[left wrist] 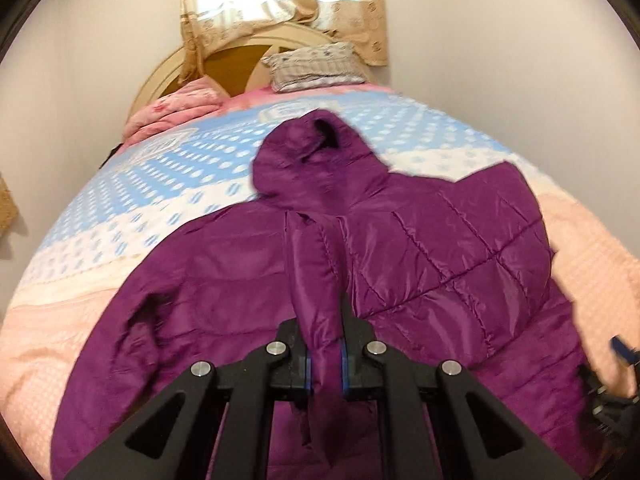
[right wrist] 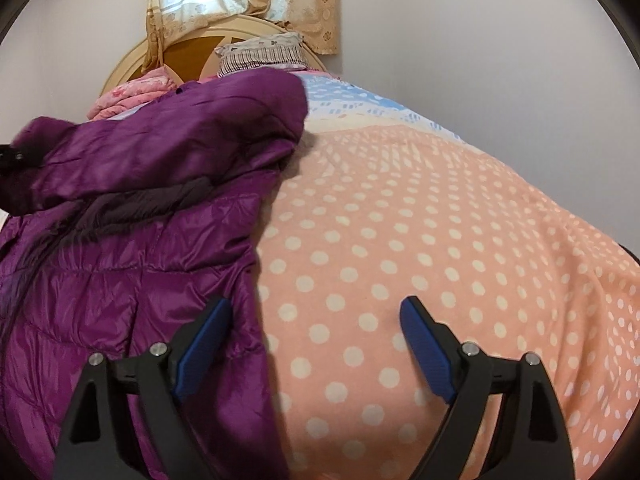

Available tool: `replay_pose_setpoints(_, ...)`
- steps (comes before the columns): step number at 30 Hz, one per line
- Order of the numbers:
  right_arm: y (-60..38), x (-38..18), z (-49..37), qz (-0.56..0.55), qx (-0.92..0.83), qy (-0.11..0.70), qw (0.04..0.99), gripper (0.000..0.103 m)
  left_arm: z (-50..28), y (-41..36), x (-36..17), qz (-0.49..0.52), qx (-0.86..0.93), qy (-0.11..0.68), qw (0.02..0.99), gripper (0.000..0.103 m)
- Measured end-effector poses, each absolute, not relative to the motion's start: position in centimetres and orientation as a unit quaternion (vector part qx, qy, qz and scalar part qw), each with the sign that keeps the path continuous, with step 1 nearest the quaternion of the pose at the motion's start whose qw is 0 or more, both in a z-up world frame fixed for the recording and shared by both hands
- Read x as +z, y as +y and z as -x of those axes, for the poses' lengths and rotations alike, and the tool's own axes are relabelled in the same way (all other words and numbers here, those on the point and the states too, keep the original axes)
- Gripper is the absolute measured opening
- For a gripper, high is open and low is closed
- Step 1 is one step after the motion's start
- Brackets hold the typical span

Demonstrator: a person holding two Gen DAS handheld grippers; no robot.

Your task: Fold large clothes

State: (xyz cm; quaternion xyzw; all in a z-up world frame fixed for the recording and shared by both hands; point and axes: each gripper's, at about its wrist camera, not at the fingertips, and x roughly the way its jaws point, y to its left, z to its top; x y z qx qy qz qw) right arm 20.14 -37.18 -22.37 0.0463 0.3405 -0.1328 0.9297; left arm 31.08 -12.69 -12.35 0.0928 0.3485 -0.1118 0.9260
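Left gripper [left wrist: 325,354] clamped on a raised fold of the purple jacket [left wrist: 420,248], long axis running ahead toward the hood; right gripper [right wrist: 316,344] spread wide, holding nothing, jacket edge under its left finger.

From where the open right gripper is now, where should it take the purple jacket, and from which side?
Probably the jacket's near side edge, close to the hem. That edge lies flat on the polka-dot blanket just inside the right gripper's open fingers, so come from the bare blanket side and pinch it. The left gripper already pinches a fold of fabric near the jacket's middle.
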Motion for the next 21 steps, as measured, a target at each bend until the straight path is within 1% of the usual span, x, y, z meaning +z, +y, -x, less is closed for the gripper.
replay_pose_setpoints(5, -37.0, -22.5, -20.2, -0.042, -0.136, 0.337, 0.931, 0.091, -33.9, -10.7, -16.4, -0.12, -0.056, 0.376, 0.917, 0.011)
replay_pose_setpoints(7, -37.2, -22.3, -20.2, -0.046, -0.132, 0.344, 0.929, 0.092, -34.7, -9.9, -17.7, -0.115, -0.047, 0.4, 0.908, 0.015)
replay_pose_setpoints(8, -37.1, -22.2, -20.2, -0.047, -0.128, 0.349, 0.927, 0.092, -35.0, -9.7, -17.9, -0.112, -0.044, 0.408, 0.905, 0.021)
replay_pose_setpoints(9, -37.4, -21.7, -20.1, -0.054, -0.12, 0.356, 0.925, 0.088, -34.8, -9.3, -17.8, -0.104, -0.041, 0.41, 0.905, 0.027)
replay_pose_setpoints(10, -37.6, -21.2, -20.0, -0.062, -0.116, 0.355, 0.925, 0.075, -34.8, -8.9, -17.2, -0.095, -0.039, 0.402, 0.91, 0.032)
replay_pose_setpoints(11, -38.0, -20.1, -19.8, -0.072, -0.114, 0.351, 0.927, 0.068, -34.5, -8.6, -16.5, -0.092, -0.03, 0.388, 0.916, 0.048)
replay_pose_setpoints(12, -38.3, -19.0, -19.5, -0.077, -0.113, 0.342, 0.93, 0.06, -34.2, -8.4, -15.8, -0.092, -0.019, 0.375, 0.922, 0.071)
replay_pose_setpoints(14, -38.6, -16.4, -19.3, -0.083, -0.105, 0.313, 0.94, 0.06, -33.5, -7.6, -13.6, -0.08, 0.004, 0.325, 0.942, 0.09)
replay_pose_setpoints(16, -38.9, -14.2, -20.3, -0.076, -0.103, 0.295, 0.947, 0.06, -33.7, -7.5, -12.0, -0.073, 0.017, 0.291, 0.954, 0.091)
replay_pose_setpoints(18, -39.0, -12.5, -23.1, -0.057, -0.102, 0.282, 0.952, 0.058, -35.1, -8.0, -11.2, -0.065, 0.033, 0.298, 0.952, 0.091)
replay_pose_setpoints(21, -38.9, -11.8, -28.4, -0.052, -0.099, 0.282, 0.953, 0.046, -37.2, -8.9, -11.5, -0.042, 0.026, 0.314, 0.948, 0.091)
